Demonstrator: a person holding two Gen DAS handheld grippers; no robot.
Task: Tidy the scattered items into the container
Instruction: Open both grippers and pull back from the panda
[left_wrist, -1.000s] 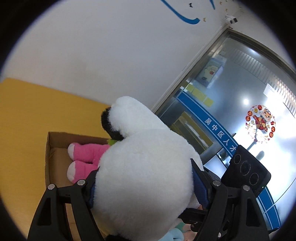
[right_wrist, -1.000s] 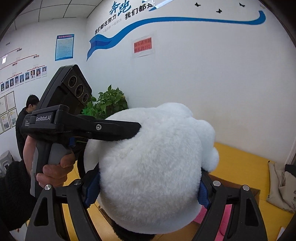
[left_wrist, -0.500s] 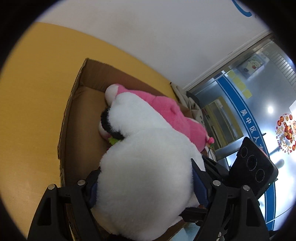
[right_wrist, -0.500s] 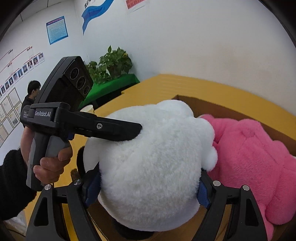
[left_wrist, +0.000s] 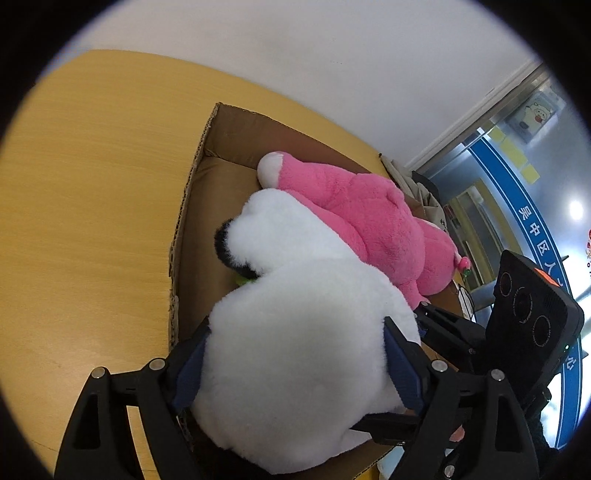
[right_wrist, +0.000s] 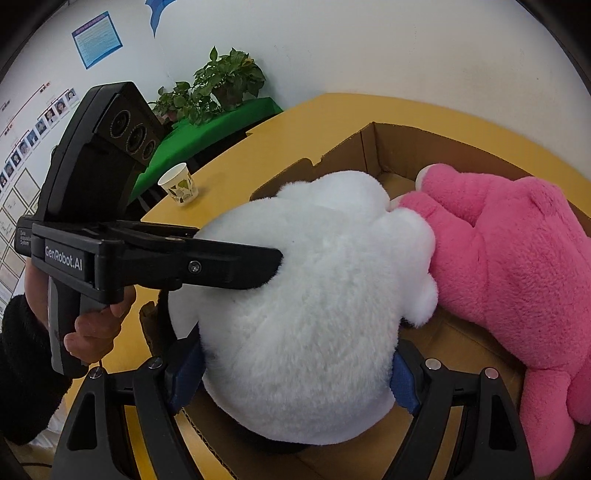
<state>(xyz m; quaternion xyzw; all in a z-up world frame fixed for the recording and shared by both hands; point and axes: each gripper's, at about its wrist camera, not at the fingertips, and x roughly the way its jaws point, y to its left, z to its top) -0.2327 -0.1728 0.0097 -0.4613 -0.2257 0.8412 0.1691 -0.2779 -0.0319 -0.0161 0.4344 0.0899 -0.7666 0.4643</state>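
White plush (left_wrist: 295, 332) pinched by both grippers' fingers (left_wrist: 400, 356) over cardboard box (left_wrist: 207, 177), beside pink plush (right_wrist: 509, 258)

Left gripper (left_wrist: 295, 354): matte black plastic frame; ribbed struts with open triangular cut-outs; round silver screws on the finger arms; dark blue pads (left_wrist: 400, 363) on the inner finger faces.

Right gripper (right_wrist: 295, 369): same black frame, silver screws, blue pads; seen from the left wrist view, its black camera block carries three round lenses and an orange sticker on top.

Left gripper body in right view: white "GenRobot.AI" lettering; grey handle; three-lens block.

Left hand (right_wrist: 94, 332): bare skin; black fuzzy sleeve (right_wrist: 26, 373).
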